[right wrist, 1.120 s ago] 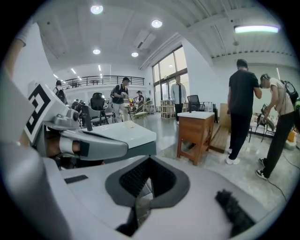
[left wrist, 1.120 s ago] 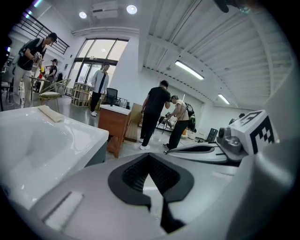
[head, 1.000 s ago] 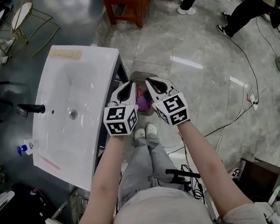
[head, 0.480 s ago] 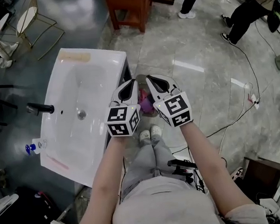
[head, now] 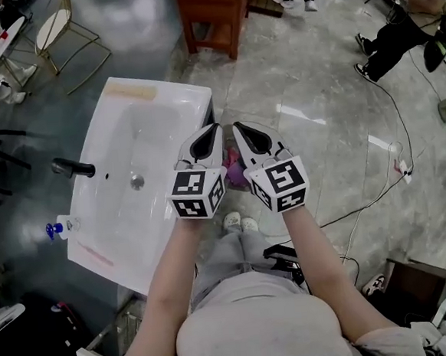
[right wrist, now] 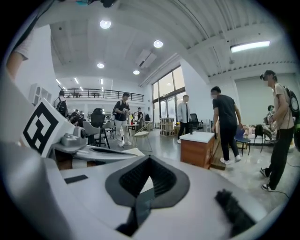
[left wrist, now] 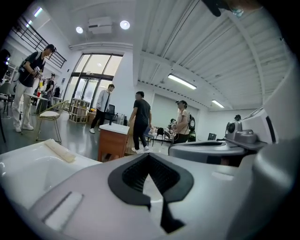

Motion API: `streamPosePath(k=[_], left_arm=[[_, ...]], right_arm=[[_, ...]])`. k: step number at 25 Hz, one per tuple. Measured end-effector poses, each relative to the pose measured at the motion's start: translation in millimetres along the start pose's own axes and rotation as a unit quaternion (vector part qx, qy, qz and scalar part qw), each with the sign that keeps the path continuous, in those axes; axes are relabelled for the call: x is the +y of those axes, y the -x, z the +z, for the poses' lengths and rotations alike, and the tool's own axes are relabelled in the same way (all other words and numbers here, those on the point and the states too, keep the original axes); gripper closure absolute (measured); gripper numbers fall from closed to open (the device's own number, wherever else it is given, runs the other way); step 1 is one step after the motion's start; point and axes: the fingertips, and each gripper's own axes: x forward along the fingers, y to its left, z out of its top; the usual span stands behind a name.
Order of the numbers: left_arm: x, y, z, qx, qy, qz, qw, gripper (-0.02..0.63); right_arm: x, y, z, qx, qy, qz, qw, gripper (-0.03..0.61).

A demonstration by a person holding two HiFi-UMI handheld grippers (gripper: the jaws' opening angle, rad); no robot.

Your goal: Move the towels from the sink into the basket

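Note:
The white sink (head: 111, 220) stands at the left of the head view with a bare basin and drain (head: 136, 182). A beige folded strip (head: 130, 91) lies on its far rim, also seen as the beige strip (left wrist: 59, 151) in the left gripper view. My left gripper (head: 214, 129) and right gripper (head: 237, 128) hang side by side to the right of the sink, both shut and holding nothing. Between and below them shows a purple-pink cloth (head: 235, 169); what it lies in is mostly hidden. Each gripper view shows shut jaws, left gripper (left wrist: 149, 157) and right gripper (right wrist: 149, 160).
A black faucet (head: 73, 167) and a blue-capped bottle (head: 57, 227) sit at the sink's left side. A wooden cabinet (head: 213, 9) stands ahead, wire-frame chairs (head: 57, 29) at far left. Cables (head: 377, 188) trail over the floor at right, where people (head: 396, 33) stand.
Both grippers have risen together, still shut and side by side. The sink now sits further right in the head view, and less of the cloth below shows.

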Motion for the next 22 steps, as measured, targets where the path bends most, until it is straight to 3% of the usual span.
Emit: streamPosePath(k=[5, 15, 22], left_arm=[[3.1, 11.5, 23.2, -0.03, 0.001, 0.018, 0.9994, 0.607], [6.0, 39.0, 58.5, -0.073, -0.031, 0.055, 0.9953, 0.607], [-4.0, 62.0, 72.3, -0.092, -0.06, 0.069, 0.9916, 0.607]], right_arm=[[10.8, 1.1, 17.2, -0.015, -0.003, 0.014, 1.0, 0.563], [30.8, 10.5, 48.8, -0.027, 0.056, 0.026, 0.998, 0.563], [46.0, 20.9, 73.4, -0.066, 0.051, 0.037, 0.996, 0.563]])
